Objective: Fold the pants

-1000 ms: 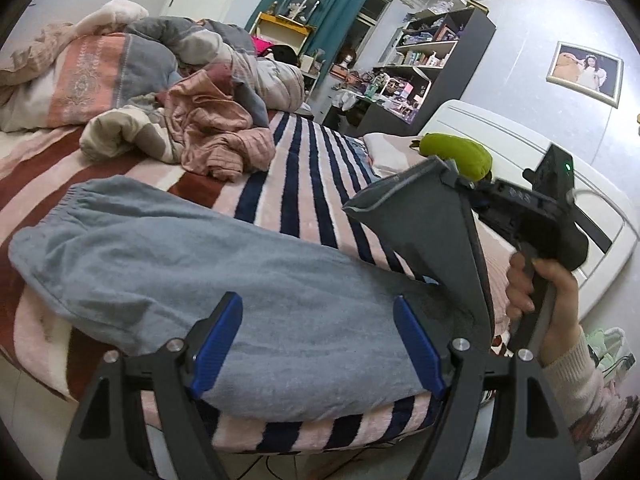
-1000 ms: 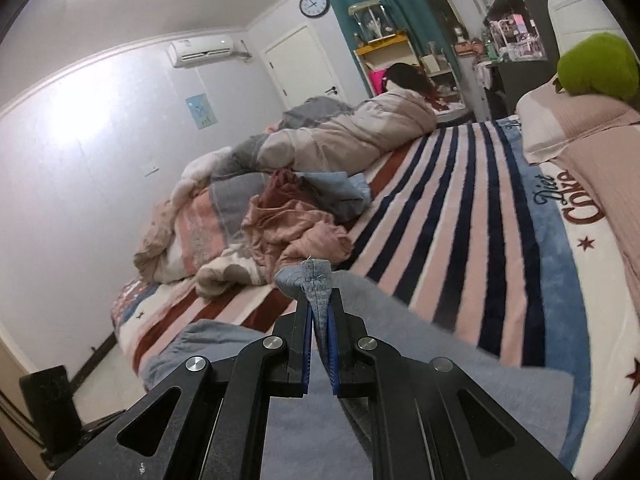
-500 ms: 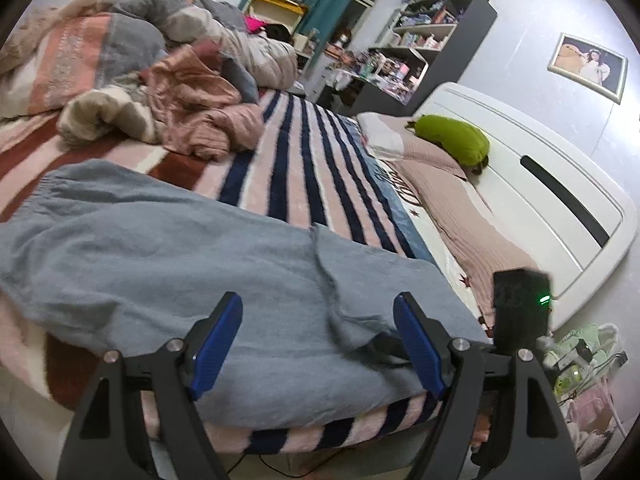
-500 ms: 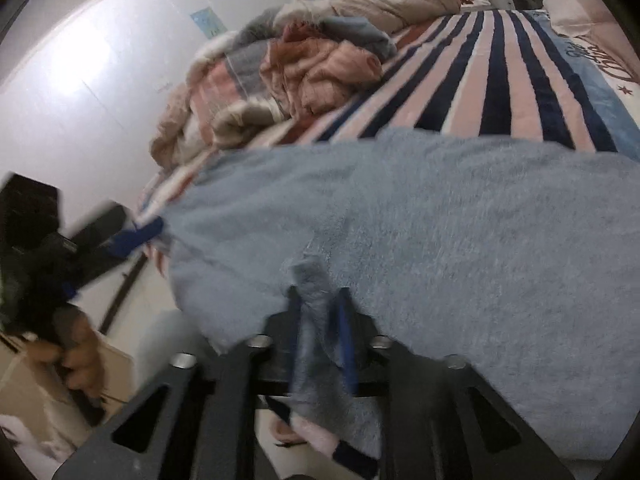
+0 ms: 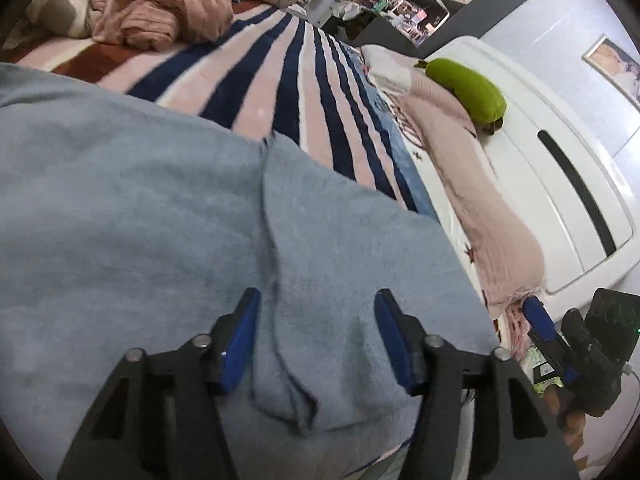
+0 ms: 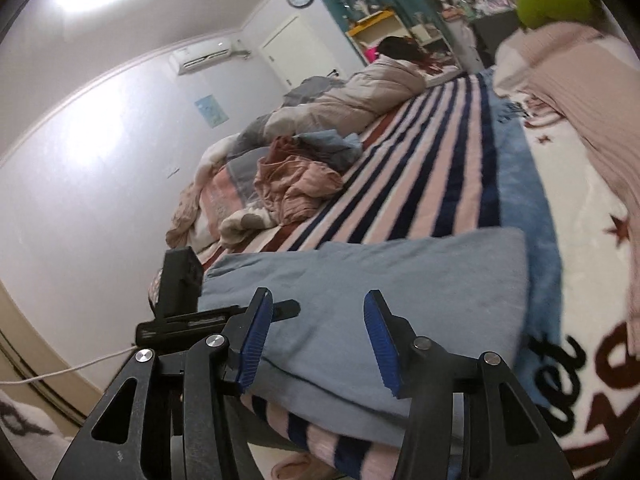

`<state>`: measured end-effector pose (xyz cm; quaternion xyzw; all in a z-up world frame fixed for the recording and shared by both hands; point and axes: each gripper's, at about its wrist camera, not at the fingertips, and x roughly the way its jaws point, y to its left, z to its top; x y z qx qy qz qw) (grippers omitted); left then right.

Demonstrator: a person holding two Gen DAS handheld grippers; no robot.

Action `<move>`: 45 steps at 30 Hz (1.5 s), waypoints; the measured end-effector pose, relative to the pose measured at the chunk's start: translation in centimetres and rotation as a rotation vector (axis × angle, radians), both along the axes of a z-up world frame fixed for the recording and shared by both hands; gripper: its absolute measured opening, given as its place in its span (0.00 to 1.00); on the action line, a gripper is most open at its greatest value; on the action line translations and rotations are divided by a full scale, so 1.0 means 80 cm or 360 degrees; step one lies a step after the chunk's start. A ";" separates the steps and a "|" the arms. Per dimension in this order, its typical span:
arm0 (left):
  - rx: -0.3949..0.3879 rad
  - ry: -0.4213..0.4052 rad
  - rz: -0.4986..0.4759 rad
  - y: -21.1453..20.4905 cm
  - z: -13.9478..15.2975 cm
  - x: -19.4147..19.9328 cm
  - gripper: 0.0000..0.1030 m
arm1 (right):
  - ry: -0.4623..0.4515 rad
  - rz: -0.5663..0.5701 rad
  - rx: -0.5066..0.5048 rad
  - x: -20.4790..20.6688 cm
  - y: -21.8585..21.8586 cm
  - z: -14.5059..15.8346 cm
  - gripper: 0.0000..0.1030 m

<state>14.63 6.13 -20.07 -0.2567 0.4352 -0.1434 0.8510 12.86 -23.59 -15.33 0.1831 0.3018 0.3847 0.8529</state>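
Note:
Grey-blue pants (image 5: 140,208) lie flat on the striped bed, one part folded over another with a seam edge running down the middle. They also show in the right wrist view (image 6: 380,280) near the bed's front edge. My left gripper (image 5: 316,336) is open and empty just above the pants near their folded edge. My right gripper (image 6: 316,344) is open and empty, off the bed's edge beside the pants. The right gripper also appears at the lower right of the left wrist view (image 5: 560,340). The left gripper's body appears in the right wrist view (image 6: 180,280).
The striped blanket (image 5: 280,92) covers the bed. A pile of pink and grey clothes and quilts (image 6: 296,184) lies at the far side. A green cushion (image 5: 468,88) and pink pillow (image 5: 472,184) sit by the white headboard (image 5: 560,200). Shelves stand behind.
My right gripper laid the pant part it held down onto the rest, opened and drew back off the bed. My left gripper moved closer over the pants.

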 end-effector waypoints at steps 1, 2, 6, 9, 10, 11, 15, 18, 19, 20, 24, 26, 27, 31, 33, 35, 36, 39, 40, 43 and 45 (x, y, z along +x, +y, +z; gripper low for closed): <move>0.0034 -0.0008 -0.0004 -0.007 0.001 -0.001 0.45 | 0.0011 -0.0012 0.0011 0.000 -0.006 -0.003 0.43; 0.0044 -0.0006 -0.0009 -0.011 0.002 -0.002 0.34 | 0.0020 -0.0026 0.0026 0.000 -0.015 -0.006 0.43; 0.0085 -0.0022 0.0009 -0.019 0.005 -0.014 0.05 | 0.0060 -0.0093 0.0098 0.003 -0.043 -0.015 0.43; 0.0152 -0.0116 0.0066 -0.012 0.023 -0.027 0.04 | 0.0073 -0.0120 0.0116 0.005 -0.052 -0.015 0.43; 0.0167 -0.0133 0.0080 -0.007 0.029 -0.029 0.04 | 0.0068 -0.0119 0.0116 0.005 -0.052 -0.014 0.43; 0.0226 -0.0155 0.0117 0.000 0.036 -0.033 0.04 | 0.0064 -0.0116 0.0114 0.003 -0.053 -0.012 0.43; 0.0269 -0.0149 0.0202 0.030 0.039 -0.042 0.04 | 0.0061 -0.0087 0.0094 0.000 -0.039 -0.009 0.43; 0.0269 -0.0043 0.0174 0.038 0.018 -0.040 0.10 | 0.0089 -0.0060 0.0073 0.002 -0.024 -0.014 0.43; 0.0290 -0.0024 0.0175 0.038 0.014 -0.039 0.21 | 0.0105 -0.0057 0.0060 0.004 -0.019 -0.018 0.43; 0.0292 -0.0013 0.0166 0.038 0.009 -0.039 0.24 | 0.0125 -0.0057 0.0040 0.006 -0.012 -0.022 0.43; 0.0267 -0.0056 0.0192 0.046 0.015 -0.046 0.49 | 0.0170 -0.0071 -0.0013 0.008 -0.001 -0.033 0.43; 0.0294 -0.0120 0.0252 0.063 0.030 -0.058 0.56 | 0.0182 -0.0074 -0.0025 0.008 0.000 -0.035 0.43; 0.0287 -0.0144 0.0273 0.072 0.037 -0.064 0.57 | 0.0185 -0.0079 -0.0032 0.008 -0.001 -0.034 0.43; 0.0270 -0.0226 0.0453 0.124 0.060 -0.090 0.63 | 0.0178 -0.0114 -0.0068 0.006 -0.003 -0.027 0.43; 0.0254 -0.0253 0.0551 0.157 0.067 -0.106 0.66 | 0.0167 -0.0137 -0.0097 0.005 0.000 -0.022 0.45; 0.0251 -0.0270 0.0638 0.183 0.070 -0.120 0.71 | 0.0147 -0.0166 -0.0140 0.005 0.008 -0.017 0.51; 0.0240 -0.0275 0.0700 0.203 0.069 -0.129 0.73 | 0.0138 -0.0181 -0.0163 0.005 0.013 -0.015 0.54; 0.0180 -0.0250 0.0831 0.246 0.059 -0.151 0.78 | 0.0110 -0.0236 -0.0227 0.007 0.026 -0.010 0.61; 0.0162 -0.0245 0.0860 0.255 0.055 -0.154 0.78 | 0.0112 -0.0256 -0.0241 0.008 0.029 -0.009 0.71; 0.0037 -0.0229 0.0947 0.290 0.034 -0.174 0.78 | 0.0097 -0.0316 -0.0279 0.010 0.037 -0.005 0.82; -0.0009 -0.0213 0.0976 0.300 0.025 -0.180 0.78 | 0.0080 -0.0354 -0.0315 0.010 0.044 0.000 0.84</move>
